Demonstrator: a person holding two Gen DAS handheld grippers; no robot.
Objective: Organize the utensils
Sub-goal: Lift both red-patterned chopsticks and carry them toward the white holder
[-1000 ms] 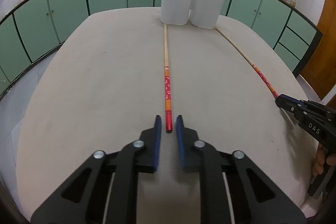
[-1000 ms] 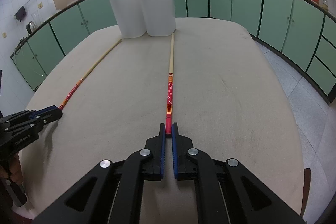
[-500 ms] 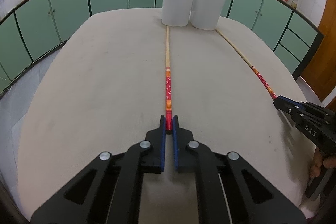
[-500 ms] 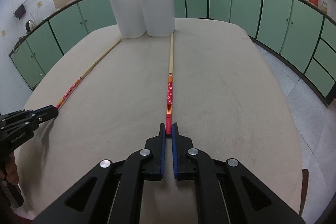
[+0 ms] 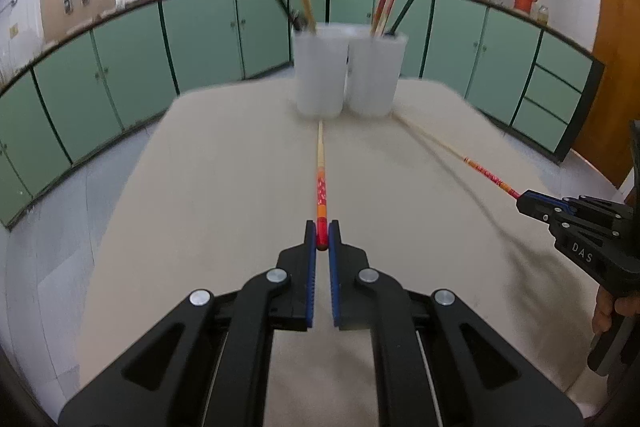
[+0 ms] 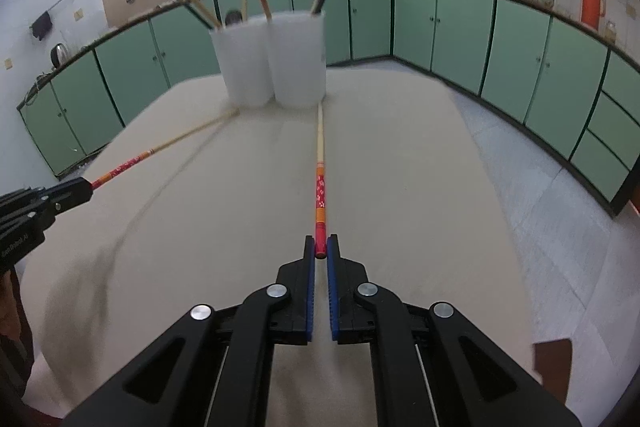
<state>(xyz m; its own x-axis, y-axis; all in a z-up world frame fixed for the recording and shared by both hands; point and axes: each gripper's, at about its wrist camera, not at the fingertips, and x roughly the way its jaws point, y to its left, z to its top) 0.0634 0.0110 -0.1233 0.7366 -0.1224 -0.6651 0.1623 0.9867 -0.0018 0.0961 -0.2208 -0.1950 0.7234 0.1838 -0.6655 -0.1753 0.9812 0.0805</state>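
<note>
My left gripper (image 5: 322, 237) is pinching the red butt end of the left chopstick (image 5: 321, 183), its blue ribbed pads pressed against the round shaft; my right gripper (image 6: 321, 246) is clamping the right chopstick (image 6: 320, 187) the same way. Both tools are black, angular plastic with silver pivot bolts.

I am looking across a wide table (image 5: 224, 187) with a matte beige top and rounded corners. Toward its far end the holder (image 6: 276, 63) is standing upright: two smooth white cylinders joined side by side, with other chopsticks leaning out of their open tops at mixed angles.

Each held chopstick is running lengthwise straight away from its gripper, long axis aimed at the holder, with the pale bare-wood tip ending just at the foot of a cylinder; whether it is touching I cannot tell. Each stick is thin and tapering, lacquered red at the gripped end, then banded orange and red with small white flecks, then plain wood. In the left wrist view, the right chopstick is slanting in from the right and casting a blurred shadow on the table.
</note>
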